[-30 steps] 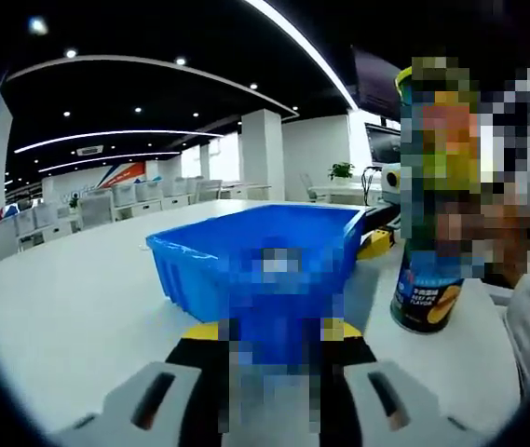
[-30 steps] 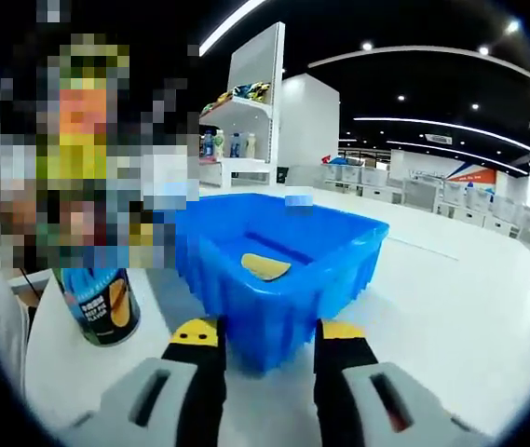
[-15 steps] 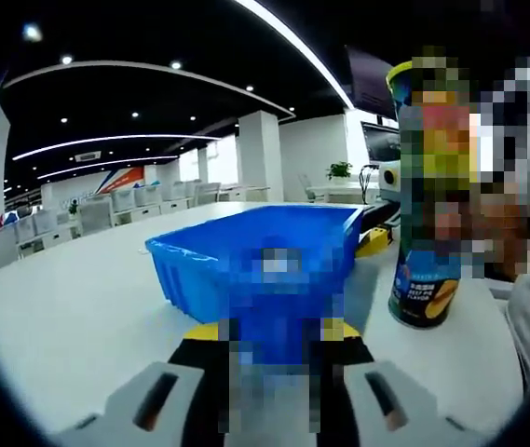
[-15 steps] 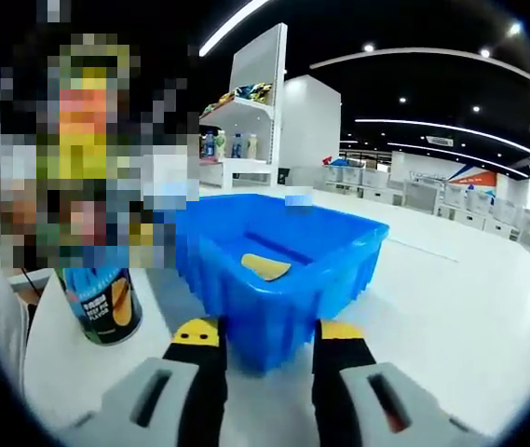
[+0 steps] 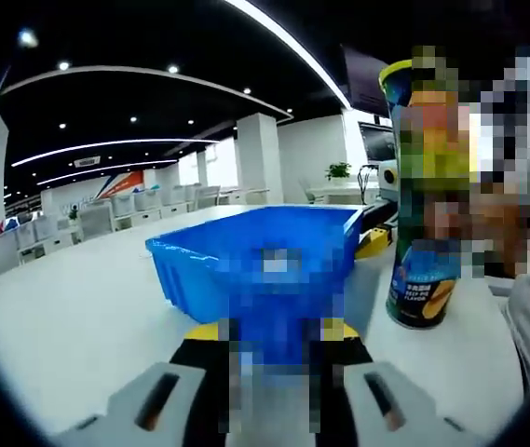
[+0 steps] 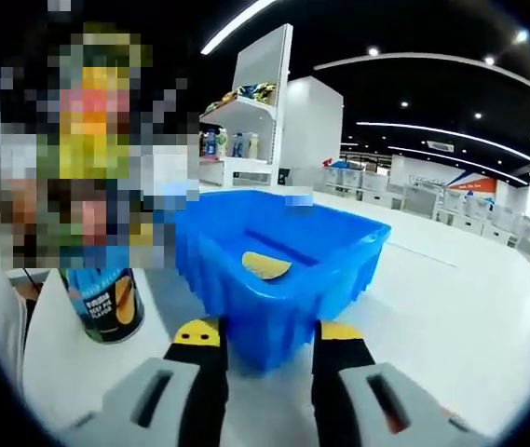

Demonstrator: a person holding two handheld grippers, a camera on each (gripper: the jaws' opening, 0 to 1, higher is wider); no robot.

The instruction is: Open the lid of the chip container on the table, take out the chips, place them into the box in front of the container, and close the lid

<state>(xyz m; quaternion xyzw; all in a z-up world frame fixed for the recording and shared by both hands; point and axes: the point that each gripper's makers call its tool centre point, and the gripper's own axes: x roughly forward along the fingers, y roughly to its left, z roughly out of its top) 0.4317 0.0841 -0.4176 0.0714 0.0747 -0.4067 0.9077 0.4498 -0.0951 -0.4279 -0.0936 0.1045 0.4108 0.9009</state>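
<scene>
Both claws, left claw and right claw, are standing open and empty before the blue box. One chip is lying inside it. The chip container beside the box is probably light and slippery; the chips are fragile, so gripping gently.

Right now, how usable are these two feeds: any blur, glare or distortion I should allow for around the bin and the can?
Left gripper view: sharp, but fisheye bends the ceiling light strips; mosaic hides the chip can's upper part and part of the blue bin. Right gripper view: even lighting, no glare; the chip in the bin reads clearly.
</scene>
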